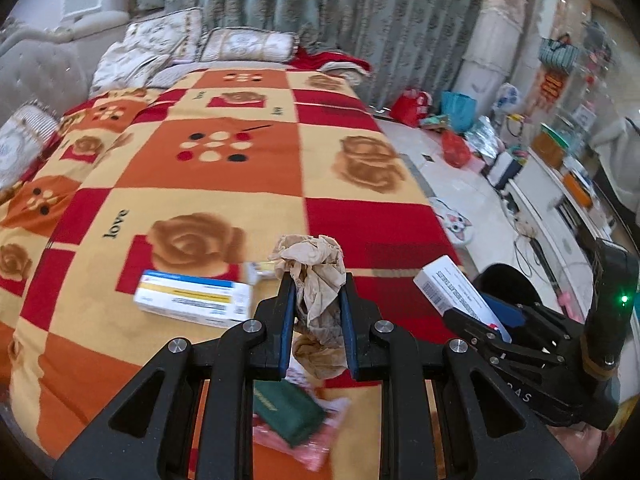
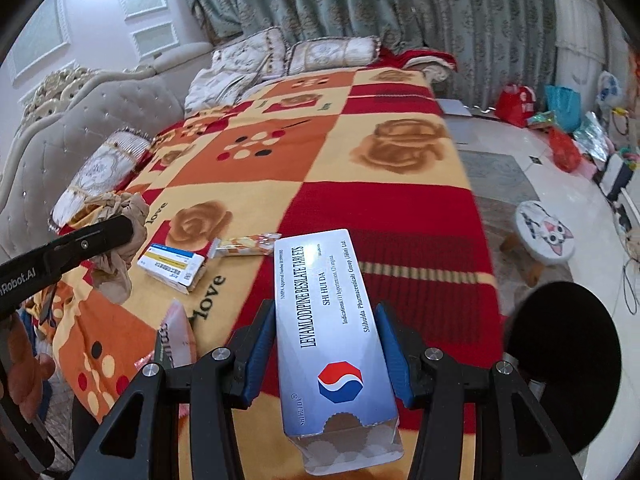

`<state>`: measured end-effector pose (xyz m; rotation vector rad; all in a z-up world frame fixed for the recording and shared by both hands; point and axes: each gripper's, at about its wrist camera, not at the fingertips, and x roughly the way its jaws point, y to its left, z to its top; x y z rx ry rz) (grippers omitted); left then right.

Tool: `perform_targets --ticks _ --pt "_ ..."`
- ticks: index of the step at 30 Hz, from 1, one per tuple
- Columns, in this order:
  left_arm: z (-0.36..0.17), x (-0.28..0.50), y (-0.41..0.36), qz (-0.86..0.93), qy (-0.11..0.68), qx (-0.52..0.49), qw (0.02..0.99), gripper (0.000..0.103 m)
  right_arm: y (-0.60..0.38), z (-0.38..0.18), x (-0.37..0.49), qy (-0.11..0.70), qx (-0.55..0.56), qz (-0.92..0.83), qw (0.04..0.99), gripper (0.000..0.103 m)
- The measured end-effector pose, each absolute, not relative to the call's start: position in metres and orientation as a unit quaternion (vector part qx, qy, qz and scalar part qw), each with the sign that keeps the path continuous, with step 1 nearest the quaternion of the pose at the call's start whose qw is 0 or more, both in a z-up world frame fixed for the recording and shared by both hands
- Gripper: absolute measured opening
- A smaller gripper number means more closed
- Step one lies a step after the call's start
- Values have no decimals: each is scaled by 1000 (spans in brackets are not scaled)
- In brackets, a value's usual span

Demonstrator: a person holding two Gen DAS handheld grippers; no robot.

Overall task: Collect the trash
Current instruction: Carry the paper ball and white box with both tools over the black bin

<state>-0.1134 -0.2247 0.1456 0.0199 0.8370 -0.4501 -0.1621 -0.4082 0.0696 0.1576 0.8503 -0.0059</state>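
Observation:
My left gripper (image 1: 316, 300) is shut on a crumpled beige paper wad (image 1: 316, 276), held above the bed's near end; the wad also shows in the right wrist view (image 2: 120, 236). My right gripper (image 2: 326, 320) is shut on a silver tablet box (image 2: 332, 320), which also shows in the left wrist view (image 1: 452, 288). A white, blue and yellow medicine box (image 1: 192, 298) (image 2: 172, 266) lies on the blanket. A snack wrapper (image 2: 244, 245) lies beside it. A dark green packet (image 1: 288, 408) on a pink wrapper (image 1: 316, 440) lies below my left gripper.
The bed carries a red, orange and yellow blanket (image 1: 224, 184) with pillows (image 1: 248, 46) at the far end. A round black bin (image 2: 568, 364) stands right of the bed. A cat-face stool (image 2: 544, 236), bags (image 1: 456, 148) and cables lie on the floor to the right.

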Motion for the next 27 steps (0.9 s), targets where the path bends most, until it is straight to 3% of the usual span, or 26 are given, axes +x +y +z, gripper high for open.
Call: perform_targets --ticks 27 --pt "122 -164 -384 -333 434 54 835 18 -537 81 -249 389 151 -124 900 49"
